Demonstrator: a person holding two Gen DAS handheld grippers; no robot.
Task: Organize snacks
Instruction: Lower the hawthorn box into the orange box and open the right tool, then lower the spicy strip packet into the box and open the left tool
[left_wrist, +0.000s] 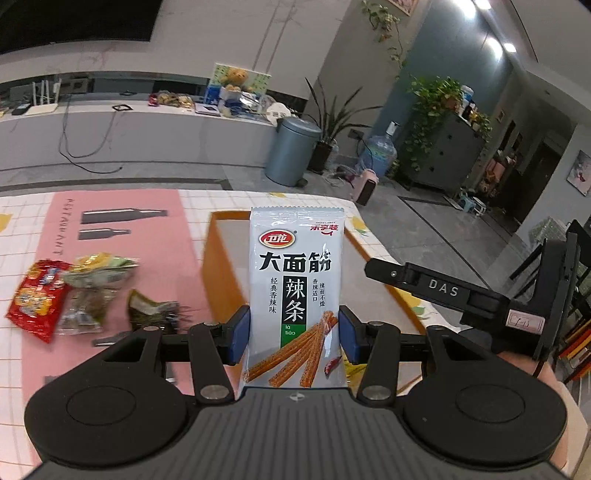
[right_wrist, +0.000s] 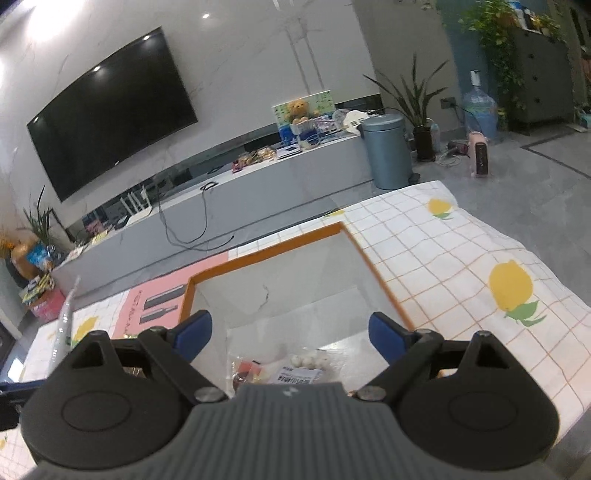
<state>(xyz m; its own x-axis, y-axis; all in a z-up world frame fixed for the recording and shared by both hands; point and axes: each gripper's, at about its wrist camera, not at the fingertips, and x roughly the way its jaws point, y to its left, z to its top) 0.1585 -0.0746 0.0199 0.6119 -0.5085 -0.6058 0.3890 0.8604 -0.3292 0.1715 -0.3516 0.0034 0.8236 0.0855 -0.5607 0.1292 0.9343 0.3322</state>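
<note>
The left gripper (left_wrist: 293, 334) has its jaws clamped on the two side edges of a white latiao packet (left_wrist: 295, 291), held upright at the centre of the left wrist view, just in front of the orange-rimmed box (left_wrist: 218, 258). The right gripper (right_wrist: 290, 332) hangs over that same box (right_wrist: 373, 264) with its jaws wide apart and nothing between them; a clear snack bag (right_wrist: 291, 367) lies on the box floor at the lower middle of the frame.

The likely trouble is the packet itself. It is glossy, thin film with crimped ends, pinched only by its edges, so it could bow, slip or twist between the blue pads if tilted sharply toward the box. The right gripper also sits close at the right edge of the left view, so the two tools may knock if both crowd the opening.

At the left of the left view, a red foil packet (left_wrist: 37, 299), a crinkled clear bag of greenish snacks (left_wrist: 88, 291) and a dark wedge-shaped wrapper (left_wrist: 153, 308) lie loose on the smooth pink mat (left_wrist: 122, 243), over a checked cloth with lemon prints on the table (right_wrist: 461, 266). The box has stiff, flat walls and a pale inside.
</note>
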